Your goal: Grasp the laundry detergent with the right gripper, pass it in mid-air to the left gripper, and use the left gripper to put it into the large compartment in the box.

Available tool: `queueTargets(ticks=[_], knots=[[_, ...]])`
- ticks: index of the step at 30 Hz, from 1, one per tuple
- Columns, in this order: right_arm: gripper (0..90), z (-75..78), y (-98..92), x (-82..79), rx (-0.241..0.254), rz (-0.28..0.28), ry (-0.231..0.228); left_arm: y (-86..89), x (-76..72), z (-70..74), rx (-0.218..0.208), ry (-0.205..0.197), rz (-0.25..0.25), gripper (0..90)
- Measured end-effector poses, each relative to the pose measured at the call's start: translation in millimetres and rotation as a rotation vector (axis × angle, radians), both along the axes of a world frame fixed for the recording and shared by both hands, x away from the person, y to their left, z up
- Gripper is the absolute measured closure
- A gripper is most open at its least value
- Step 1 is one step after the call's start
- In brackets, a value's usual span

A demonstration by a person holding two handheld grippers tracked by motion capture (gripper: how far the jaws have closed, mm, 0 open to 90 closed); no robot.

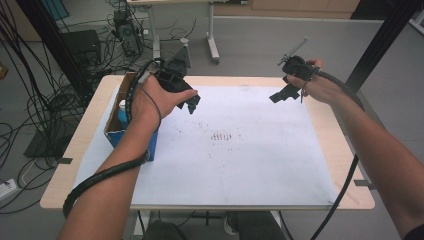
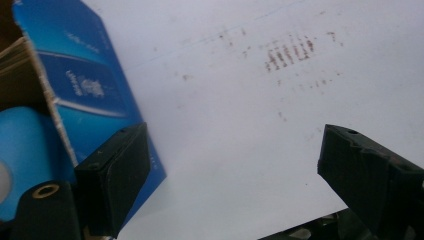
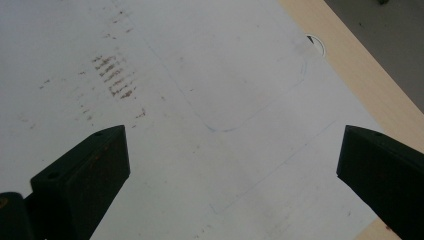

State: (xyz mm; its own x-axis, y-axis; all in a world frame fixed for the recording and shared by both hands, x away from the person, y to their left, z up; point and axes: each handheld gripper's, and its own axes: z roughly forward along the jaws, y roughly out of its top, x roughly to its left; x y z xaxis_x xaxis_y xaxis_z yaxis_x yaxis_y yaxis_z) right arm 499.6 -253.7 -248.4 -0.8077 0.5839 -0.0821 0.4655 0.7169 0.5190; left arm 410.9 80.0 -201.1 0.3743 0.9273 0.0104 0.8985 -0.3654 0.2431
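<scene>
**Left gripper hovering beside the open blue box**

The blue cardboard box (image 1: 114, 131), open at the top, is sitting on the left side of the table, at the left edge of the white sheet. Inside it a light blue rounded object with a white cap (image 1: 121, 111) is showing; what it is I cannot tell. The box's printed blue side is facing right toward the sheet, so its opening is lying within easy reach of the left hand.

The left gripper (image 1: 192, 103) is hanging just right of the box and a little farther back, with its jaws standing wide apart and nothing between them. In the left gripper view the box wall is sitting just behind the left-hand jaw.

The right gripper (image 1: 280, 95) is hovering well apart, toward the far right of the sheet, its jaws also spread wide and empty, seemingly kept out of the way.

The white paper sheet (image 1: 240, 165) is covering most of the light wooden table (image 1: 350, 195); brownish scuff marks (image 1: 221, 136) are dotting its middle.
</scene>
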Motion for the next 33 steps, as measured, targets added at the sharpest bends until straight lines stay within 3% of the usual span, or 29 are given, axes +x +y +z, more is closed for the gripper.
queueTargets(ticks=[10,33], knots=[[0.6,1.9,8.1,4.7,-0.009,-0.003,-0.012,-16.0,-0.6,-7.5,0.001,0.008,-0.037,14.0],[0.6,3.1,11.4,9.2,-0.013,0.007,-0.016,-17.0,2.7,-13.3,-0.01,0.009,-0.037,14.1]])
